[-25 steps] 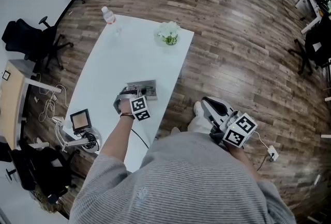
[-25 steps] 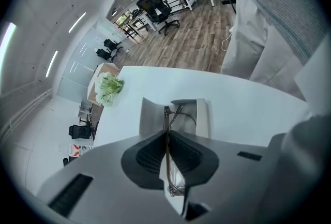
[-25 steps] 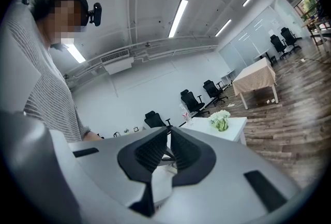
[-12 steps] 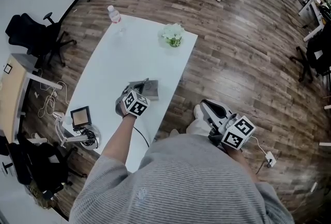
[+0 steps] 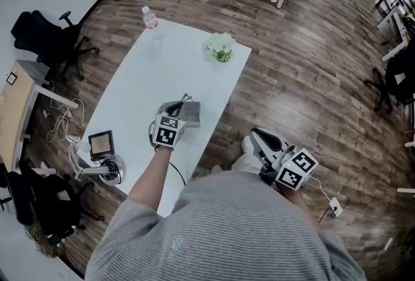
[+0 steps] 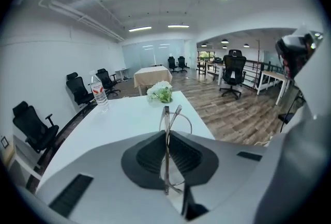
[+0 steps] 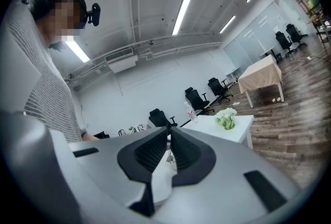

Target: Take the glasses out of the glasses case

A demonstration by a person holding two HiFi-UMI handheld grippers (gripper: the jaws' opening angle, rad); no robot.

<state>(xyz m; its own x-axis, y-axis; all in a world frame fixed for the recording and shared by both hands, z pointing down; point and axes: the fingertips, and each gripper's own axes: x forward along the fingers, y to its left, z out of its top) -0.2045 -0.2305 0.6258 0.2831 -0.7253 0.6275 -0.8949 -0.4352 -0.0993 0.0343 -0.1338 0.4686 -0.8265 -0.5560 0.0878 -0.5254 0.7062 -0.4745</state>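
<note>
The wire-framed glasses point(image 6: 178, 120) stand edge-on between the jaws of my left gripper point(image 6: 166, 153), which is shut on them, temples pointing up. In the head view the left gripper point(image 5: 175, 108) hangs just over the open grey glasses case point(image 5: 192, 116) near the right edge of the white table point(image 5: 139, 75), and the glasses point(image 5: 185, 99) show as thin wire above the case. In the left gripper view the case is hidden. My right gripper point(image 5: 258, 139) hangs off the table beside the person's hip, over the wooden floor. Its jaws point(image 7: 168, 148) are shut on nothing.
A water bottle point(image 5: 150, 17) and a small pot of white flowers point(image 5: 222, 47) stand at the table's far end. A small screen on a stand point(image 5: 102, 144) sits off the table's left side. Office chairs point(image 5: 48, 36) line the left wall.
My left gripper has tilted up and risen from the case with the glasses in it. The right gripper has stayed by the person's side.
</note>
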